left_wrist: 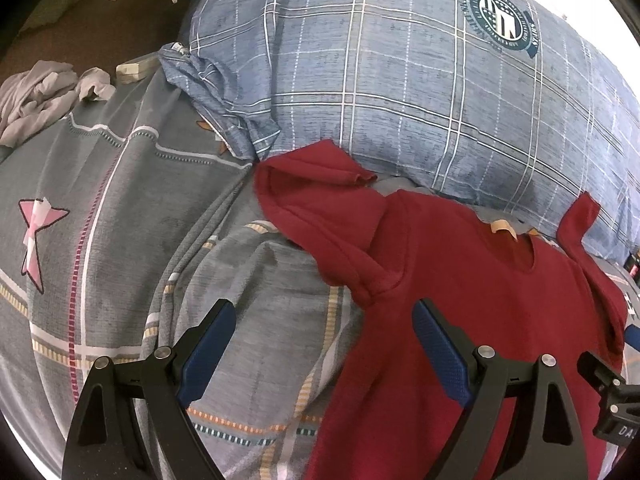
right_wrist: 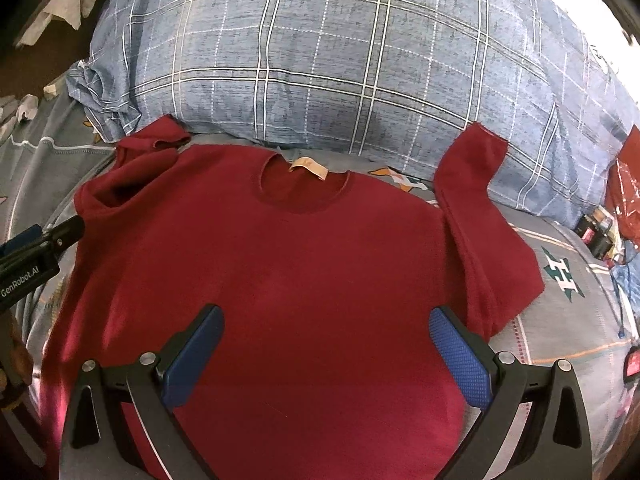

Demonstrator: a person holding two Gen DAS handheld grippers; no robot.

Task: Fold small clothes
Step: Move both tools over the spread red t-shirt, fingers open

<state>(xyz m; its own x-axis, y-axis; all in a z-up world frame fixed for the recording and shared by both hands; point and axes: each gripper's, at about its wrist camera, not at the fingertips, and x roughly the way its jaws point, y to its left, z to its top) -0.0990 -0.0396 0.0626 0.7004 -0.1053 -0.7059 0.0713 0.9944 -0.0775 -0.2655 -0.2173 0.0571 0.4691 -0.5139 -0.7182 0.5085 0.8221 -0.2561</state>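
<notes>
A small dark red shirt lies spread on the bed, neck hole and tan label toward the pillow. Its left sleeve is crumpled and its right sleeve reaches up onto the pillow. My right gripper hovers open over the shirt's body, nothing between its blue pads. My left gripper is open too, above the shirt's left edge, one finger over the sheet and one over the red cloth. The left gripper's tip shows at the left edge of the right wrist view.
A big blue checked pillow lies just beyond the shirt. The grey patterned bedsheet stretches to the left. Crumpled pale clothes sit at the far left. A red packet and small dark items lie at the right.
</notes>
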